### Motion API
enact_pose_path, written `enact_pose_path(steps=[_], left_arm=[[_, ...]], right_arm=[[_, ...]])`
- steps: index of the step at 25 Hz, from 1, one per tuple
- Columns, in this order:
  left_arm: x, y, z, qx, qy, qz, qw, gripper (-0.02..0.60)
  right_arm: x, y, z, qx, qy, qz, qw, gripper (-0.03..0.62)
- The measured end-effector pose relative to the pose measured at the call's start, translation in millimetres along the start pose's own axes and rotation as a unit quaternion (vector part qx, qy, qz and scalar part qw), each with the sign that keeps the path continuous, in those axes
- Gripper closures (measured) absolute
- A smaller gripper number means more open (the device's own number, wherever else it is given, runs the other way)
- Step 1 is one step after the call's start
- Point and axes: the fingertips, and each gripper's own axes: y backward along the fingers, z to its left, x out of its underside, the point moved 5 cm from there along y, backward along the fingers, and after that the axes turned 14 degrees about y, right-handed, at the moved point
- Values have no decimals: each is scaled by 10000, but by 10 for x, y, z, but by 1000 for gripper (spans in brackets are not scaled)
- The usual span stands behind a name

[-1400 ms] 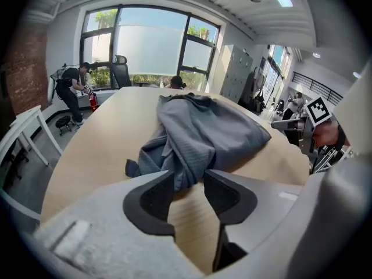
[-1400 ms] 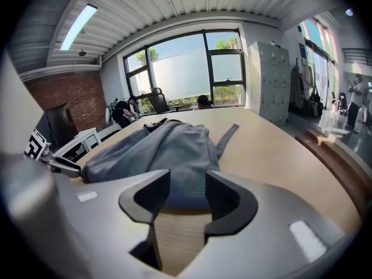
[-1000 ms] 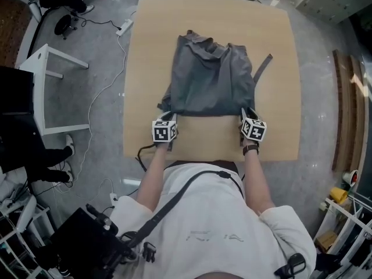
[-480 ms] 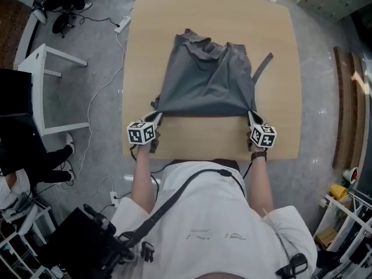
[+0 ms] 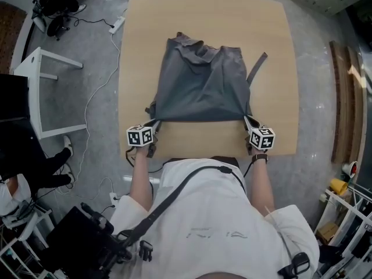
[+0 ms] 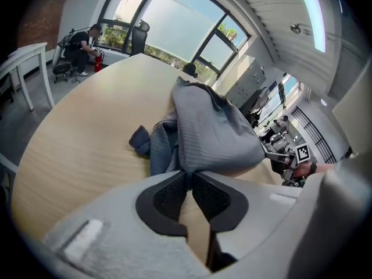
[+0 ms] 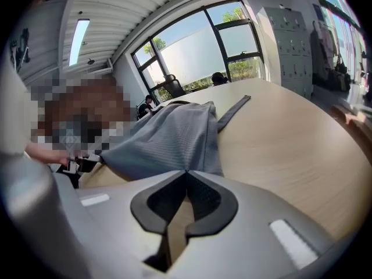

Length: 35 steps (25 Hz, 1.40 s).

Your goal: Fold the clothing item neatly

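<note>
Thing: a gray garment [image 5: 200, 83] lies flat on a light wooden table [image 5: 273, 51], in the middle and a bit toward the person.
Which way it lies: its straight edge is on the person's side and runs from left to right. Its bunched, wrinkly end points to the far side of the table. It is wide at the near edge and a little narrower at the far end.
Strap: a thin gray strap [image 5: 256, 68] sticks out on the right. It slants away and to the right, flat on the wood.
Left gripper: the left gripper [image 5: 152, 125] is at the near left corner. Its pads are nearly together and pinch the cloth there.
Right gripper: the right gripper [image 5: 247, 122] is at the near right corner. Its jaws are closed tight on the cloth.
Between them: the near edge is pulled straight from one gripper to the other.
Loose bit: a small flap [image 5: 152, 106] of cloth pokes out just beside the left corner.
Around the table: a white desk [image 5: 40, 92] stands on the left. A white power strip [image 5: 116, 25] with a cable lies on the gray floor. Wooden boards [image 5: 343, 97] lie on the right.
</note>
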Motion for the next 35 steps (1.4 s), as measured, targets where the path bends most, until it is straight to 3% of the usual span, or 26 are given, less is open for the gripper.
enact_pose_path(steps=[6,13,18,24,30,35], left_arm=[[39,18,-10,-102,25,124,9999,545],[307,253,-44,24,-159,234,9996,546],[676,498,30,51,-320,235,9992,546],[1217,672,64,43,-193,295,9994,546],[1255,902,-113,-496,-496,-614,9956,514],[1626,1209,-176,-1000,-120,-1151,9882,511]], right_arm=[[74,-60,22,104,75,233,9996,582],[242,205,298,472,-73,130,9988,582],[540,403,575,701,-114,122,9974,582],[970,678,780,702,-161,263,9971,582],[898,811,773,430,-265,-490,9975,572],[943,1117,860,323,3,-883,9956,571]])
